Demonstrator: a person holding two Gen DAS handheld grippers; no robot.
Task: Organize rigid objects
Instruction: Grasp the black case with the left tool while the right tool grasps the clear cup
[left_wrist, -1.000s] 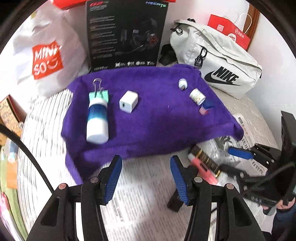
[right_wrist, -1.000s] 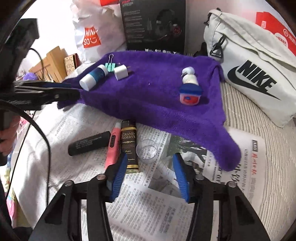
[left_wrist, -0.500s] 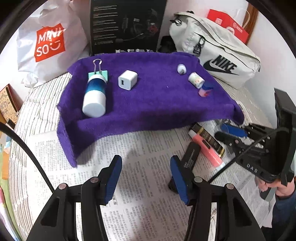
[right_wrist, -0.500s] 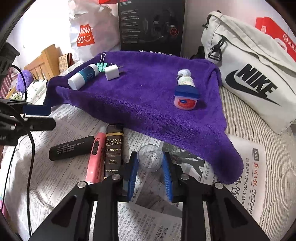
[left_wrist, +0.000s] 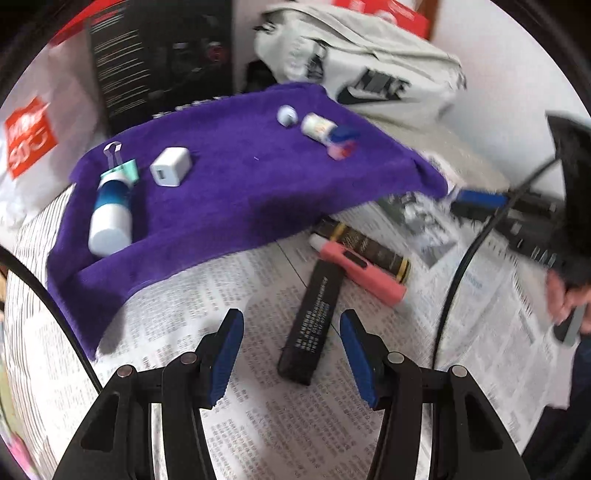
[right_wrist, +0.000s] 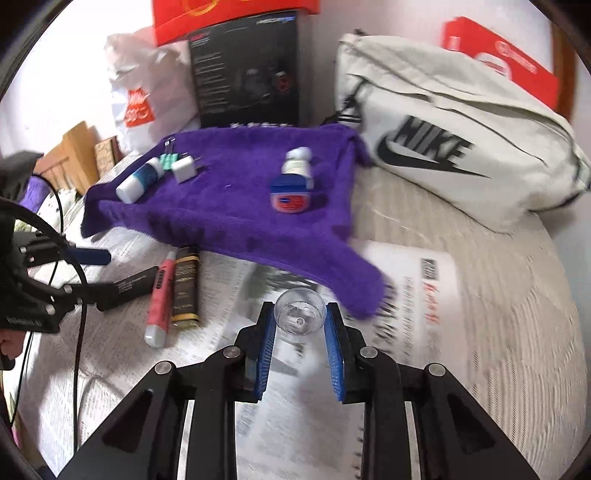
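Observation:
My right gripper (right_wrist: 300, 314) is shut on a small clear plastic cup (right_wrist: 300, 308), held just off the newspaper near the purple towel's (right_wrist: 236, 206) corner. My left gripper (left_wrist: 291, 321) stands open over a black tube (left_wrist: 312, 325), whose near end shows between the blue pads. Beside the tube lie a pink marker (left_wrist: 360, 271) and a dark gold-lettered tube (left_wrist: 365, 247). On the towel (left_wrist: 240, 184) rest a white-and-blue bottle (left_wrist: 110, 218), a mint binder clip (left_wrist: 123, 168), a white charger cube (left_wrist: 170, 170), a small bottle (left_wrist: 317, 127) and a blue-lidded jar (right_wrist: 290, 195).
Newspaper (left_wrist: 240, 288) covers striped bedding. A white Nike bag (right_wrist: 461, 147), a black box (right_wrist: 247, 74) and a white shopping bag (right_wrist: 140, 99) line the back. A hand (left_wrist: 565, 295) and a cable (left_wrist: 465, 266) sit at the right of the left wrist view.
My right gripper closed on the clear cup and carried it up and to the right. My left gripper moved right and lower, so the black tube now lies between its fingers.

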